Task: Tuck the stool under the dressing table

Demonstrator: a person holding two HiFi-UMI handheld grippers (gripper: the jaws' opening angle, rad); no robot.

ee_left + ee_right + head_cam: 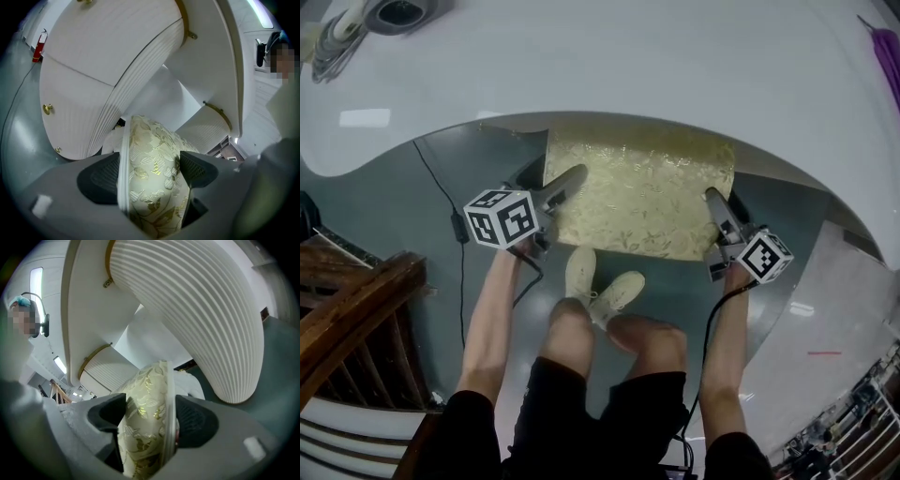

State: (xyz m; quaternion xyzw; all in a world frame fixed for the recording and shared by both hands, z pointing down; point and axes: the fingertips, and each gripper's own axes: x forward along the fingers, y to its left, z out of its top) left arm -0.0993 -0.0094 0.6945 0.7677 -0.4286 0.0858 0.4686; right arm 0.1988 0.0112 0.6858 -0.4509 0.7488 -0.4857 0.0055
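Note:
The stool (637, 202) has a cream cushion with gold leaf pattern, and its far part lies under the curved white dressing table (628, 66). My left gripper (572, 178) is shut on the cushion's left edge. My right gripper (714, 199) is shut on its right edge. In the left gripper view the cushion (145, 140) fills the gap between the dark pads of the left gripper (149, 173), with the table's ribbed white pedestal (93, 70) behind. In the right gripper view the right gripper (152, 417) clamps the cushion (145, 394) below the other ribbed pedestal (197, 310).
The person's feet in white shoes (600, 286) stand just before the stool on the grey floor. A dark wooden railing (356, 300) is at the near left. A black cable (441, 187) runs over the floor at left. Small items (384, 14) sit on the tabletop's far left.

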